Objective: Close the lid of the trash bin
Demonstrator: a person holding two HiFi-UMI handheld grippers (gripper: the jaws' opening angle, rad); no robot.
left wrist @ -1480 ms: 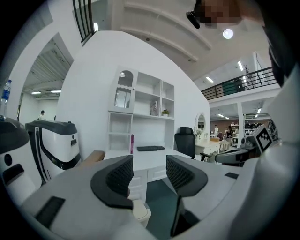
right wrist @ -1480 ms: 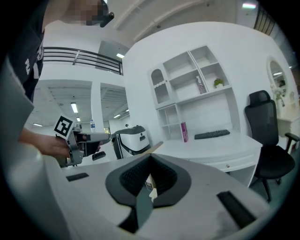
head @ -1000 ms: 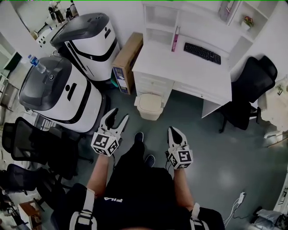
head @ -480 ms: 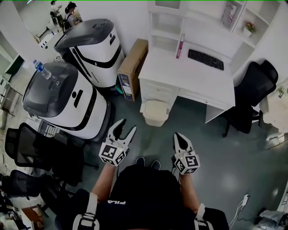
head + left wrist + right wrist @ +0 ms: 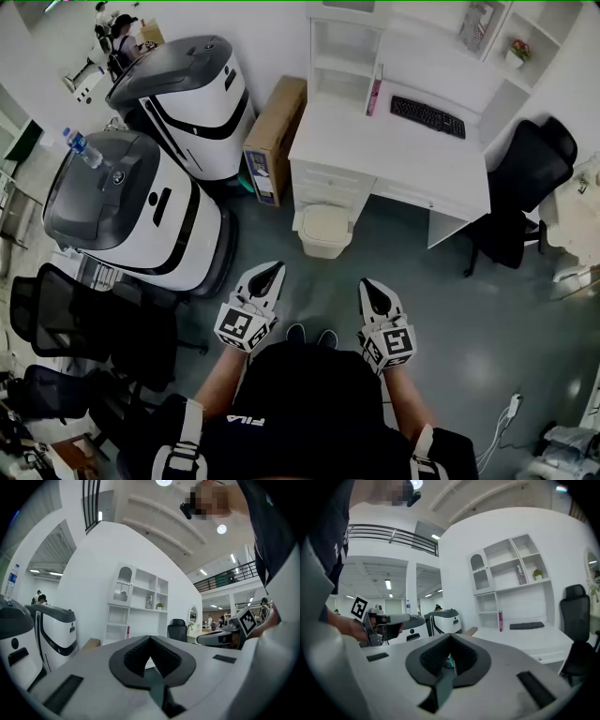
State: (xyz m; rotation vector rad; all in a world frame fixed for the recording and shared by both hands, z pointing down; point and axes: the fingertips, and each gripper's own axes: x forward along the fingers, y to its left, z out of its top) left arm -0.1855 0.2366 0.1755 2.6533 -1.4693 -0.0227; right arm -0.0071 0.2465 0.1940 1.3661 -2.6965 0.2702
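**A:** Since the lid looks flat on top of the trash bin [image 5: 324, 231], is the job done?

**B:** I think so. The trash bin sits on the floor, right by the white worktop [image 5: 394, 141]. Its lid looks down, but it is small from up here.

**A:** What about the grippers?

**B:** The left gripper [image 5: 265, 277] has just been closing. Its jaws are pressed together with nothing in them. The right gripper [image 5: 374, 292] is closed tight and empty too. Both are up near the person, well away from the bin.

**A:** What's left?

**B:** Not much, I'd guess. Maybe one look to check.
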